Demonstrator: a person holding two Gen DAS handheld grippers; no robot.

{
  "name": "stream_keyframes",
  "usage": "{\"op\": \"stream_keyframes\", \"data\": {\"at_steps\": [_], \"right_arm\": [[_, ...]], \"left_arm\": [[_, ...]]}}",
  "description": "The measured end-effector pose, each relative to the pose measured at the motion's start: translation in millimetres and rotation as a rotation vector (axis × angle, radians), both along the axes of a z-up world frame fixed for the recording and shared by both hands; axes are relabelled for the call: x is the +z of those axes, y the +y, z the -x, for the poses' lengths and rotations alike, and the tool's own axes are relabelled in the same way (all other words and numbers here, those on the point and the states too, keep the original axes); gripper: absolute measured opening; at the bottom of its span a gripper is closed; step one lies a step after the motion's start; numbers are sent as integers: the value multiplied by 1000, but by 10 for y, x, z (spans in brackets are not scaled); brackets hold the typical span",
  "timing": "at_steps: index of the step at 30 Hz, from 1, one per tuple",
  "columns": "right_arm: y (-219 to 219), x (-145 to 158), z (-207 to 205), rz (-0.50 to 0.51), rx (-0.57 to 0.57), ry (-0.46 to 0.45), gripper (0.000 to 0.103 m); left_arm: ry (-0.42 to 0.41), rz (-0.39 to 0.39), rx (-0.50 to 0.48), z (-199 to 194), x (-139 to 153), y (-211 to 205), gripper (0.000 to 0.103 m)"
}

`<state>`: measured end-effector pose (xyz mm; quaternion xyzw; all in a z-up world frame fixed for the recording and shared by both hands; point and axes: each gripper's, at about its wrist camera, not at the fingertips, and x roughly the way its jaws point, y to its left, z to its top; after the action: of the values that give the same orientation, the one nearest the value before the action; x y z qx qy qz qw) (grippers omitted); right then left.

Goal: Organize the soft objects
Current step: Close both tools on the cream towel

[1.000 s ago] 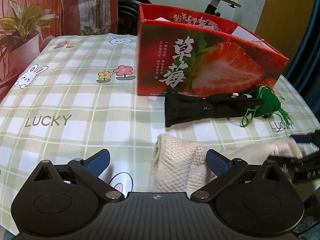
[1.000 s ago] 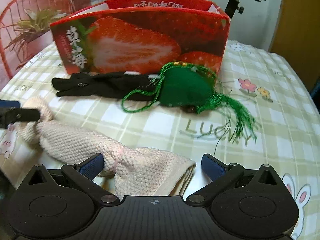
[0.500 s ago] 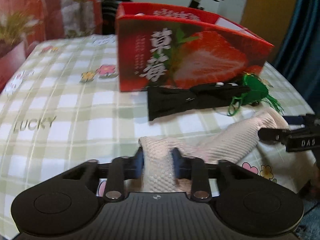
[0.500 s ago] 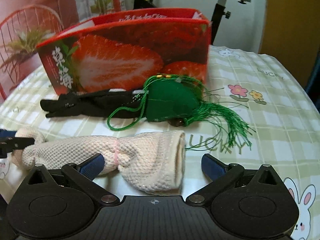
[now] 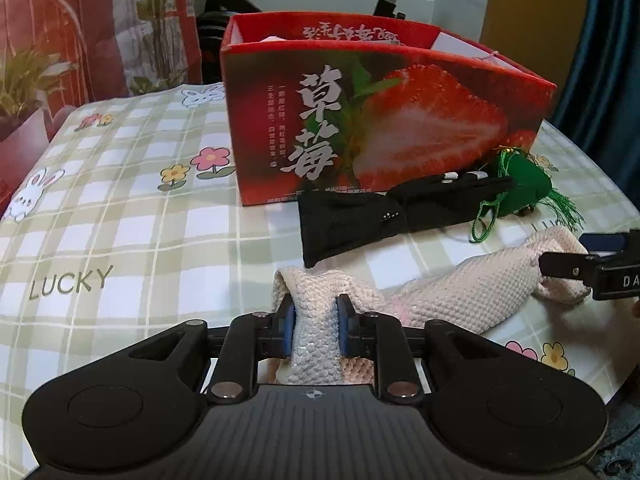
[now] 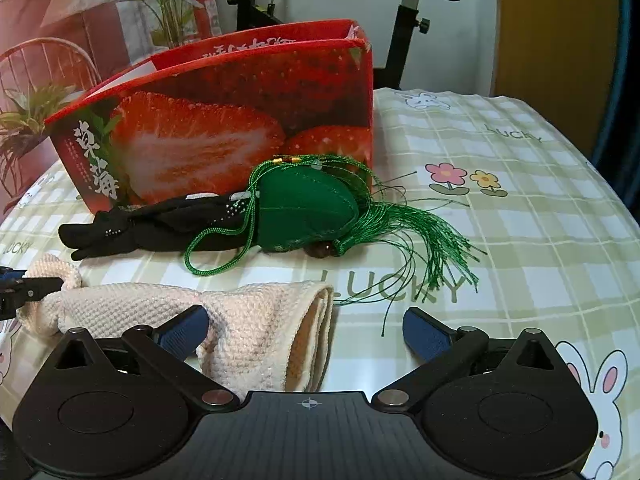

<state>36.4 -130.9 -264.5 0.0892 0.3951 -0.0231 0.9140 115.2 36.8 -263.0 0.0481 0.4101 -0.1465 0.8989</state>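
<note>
A cream knitted cloth (image 5: 460, 292) lies stretched across the checked tablecloth's near side. My left gripper (image 5: 314, 312) pinches one bunched end of it; its jaws are opening slightly, but the pads still press the knit. The cloth's other, open end (image 6: 260, 320) sits between the wide-open fingers of my right gripper (image 6: 306, 316), against the left pad only. Behind the cloth lie a black fabric piece (image 5: 360, 216) and a green tasselled sachet (image 6: 304, 208). Both rest against the open red strawberry box (image 5: 380, 120).
The checked tablecloth (image 5: 120, 208) spreads bare to the left of the box. The table edge drops off at the near right (image 5: 600, 380). An exercise bike (image 6: 404, 20), a potted plant (image 6: 168, 0) and a red chair (image 5: 40, 40) stand beyond the table.
My left gripper went from wide open to closed on the cream cloth's end. The cloth is now pulled out straighter between the two grippers. The right gripper stayed open.
</note>
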Motion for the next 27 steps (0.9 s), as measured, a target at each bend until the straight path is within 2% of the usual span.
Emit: {"op": "stream_keyframes", "data": {"at_steps": [5, 7, 12, 16, 23, 27], "right_arm": [[16, -21, 20, 5, -4, -14, 103], [28, -31, 26, 10, -8, -21, 103], [25, -44, 47, 9, -17, -35, 103], [14, -44, 41, 2, -17, -27, 103], [-3, -47, 36, -9, -16, -25, 103], [-20, -42, 33, -23, -13, -23, 103]], "left_arm": [[22, 33, 71, -40, -42, 121, 51], [29, 57, 82, -49, -44, 157, 52], [24, 43, 90, -50, -48, 134, 57], [31, 64, 101, -62, -59, 163, 59], [32, 73, 99, -59, -78, 171, 68], [67, 71, 87, -105, -56, 158, 76]]}}
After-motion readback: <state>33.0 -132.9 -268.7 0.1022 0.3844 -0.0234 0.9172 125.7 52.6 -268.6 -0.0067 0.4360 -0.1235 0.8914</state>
